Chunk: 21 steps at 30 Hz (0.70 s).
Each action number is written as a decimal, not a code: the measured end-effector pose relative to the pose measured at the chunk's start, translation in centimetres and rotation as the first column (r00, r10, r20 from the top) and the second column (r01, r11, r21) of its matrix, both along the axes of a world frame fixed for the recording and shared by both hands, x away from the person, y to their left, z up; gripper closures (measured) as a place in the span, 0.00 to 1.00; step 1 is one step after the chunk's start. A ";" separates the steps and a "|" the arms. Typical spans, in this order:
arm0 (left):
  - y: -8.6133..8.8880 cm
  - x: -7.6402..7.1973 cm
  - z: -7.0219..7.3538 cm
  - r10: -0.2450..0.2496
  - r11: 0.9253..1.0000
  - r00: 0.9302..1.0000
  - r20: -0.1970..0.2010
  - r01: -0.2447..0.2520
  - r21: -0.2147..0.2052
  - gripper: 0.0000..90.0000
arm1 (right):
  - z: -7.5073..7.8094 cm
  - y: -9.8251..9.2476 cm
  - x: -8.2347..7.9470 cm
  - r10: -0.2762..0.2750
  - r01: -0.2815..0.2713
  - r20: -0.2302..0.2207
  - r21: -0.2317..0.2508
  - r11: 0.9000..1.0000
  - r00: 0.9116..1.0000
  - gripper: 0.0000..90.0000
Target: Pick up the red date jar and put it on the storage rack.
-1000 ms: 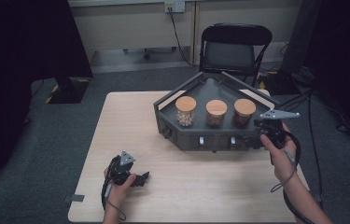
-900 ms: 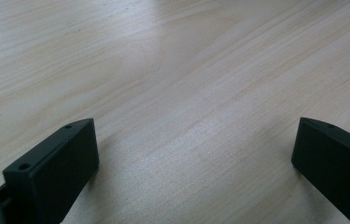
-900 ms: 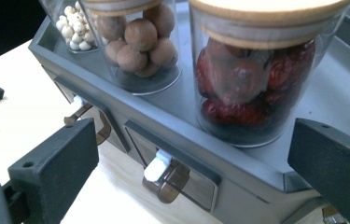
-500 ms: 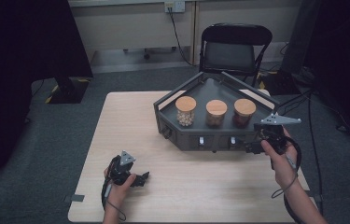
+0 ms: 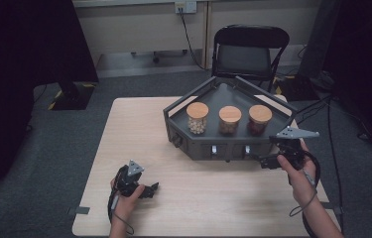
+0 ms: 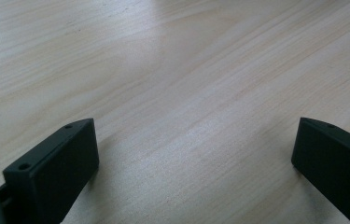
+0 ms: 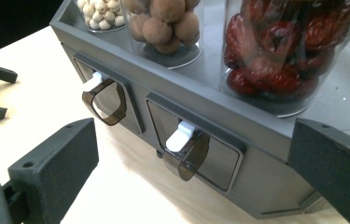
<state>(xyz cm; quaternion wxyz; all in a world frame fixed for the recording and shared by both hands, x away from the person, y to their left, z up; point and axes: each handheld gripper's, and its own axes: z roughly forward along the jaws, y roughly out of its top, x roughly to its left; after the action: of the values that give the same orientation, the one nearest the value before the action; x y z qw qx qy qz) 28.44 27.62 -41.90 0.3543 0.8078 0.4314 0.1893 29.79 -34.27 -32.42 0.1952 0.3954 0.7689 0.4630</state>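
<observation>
Right gripper (image 7: 196, 172), jaws wide & empty, has dropped closer to dispenser's (image 5: 228, 148) right lever (image 7: 180, 136); looks abt to press. Left gripper (image 5: 151, 190) rests released on table (image 5: 139, 129).

Three lidded jars (image 5: 229, 120) stand in one grey tray (image 5: 183, 115), which carries two drawer handles (image 7: 184, 149).

Dim, murky room edges; soft overhead light, faint shadows, blurred close-ups.

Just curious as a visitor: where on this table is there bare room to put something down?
The table's far left, beside the grey jar tray, is bare, and the near strip between the left tool and right tool. The far right is crowded by the tray.
</observation>
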 end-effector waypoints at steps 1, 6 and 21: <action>0.0 0.0 0.0 0.000 1.000 1.000 0.000 0.000 0.000 0.00 | -0.1 -0.1 -0.1 0.002 -0.002 0.001 0.003 1.000 1.000 0.01; 0.0 0.0 0.0 0.000 1.000 1.000 0.000 0.000 0.000 0.00 | -0.4 -0.2 -0.5 0.009 -0.009 0.006 0.008 1.000 1.000 0.01; 0.0 0.0 0.0 0.000 1.000 1.000 0.000 0.000 -0.001 0.00 | -1.8 -0.6 -1.2 0.031 -0.031 -0.004 0.016 0.999 1.000 0.01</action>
<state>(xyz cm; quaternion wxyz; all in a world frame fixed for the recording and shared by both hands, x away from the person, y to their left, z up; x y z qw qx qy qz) 28.44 27.62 -41.91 0.3546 0.8075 0.4316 0.1893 28.61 -34.84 -34.25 0.1831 0.3861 0.7717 0.4711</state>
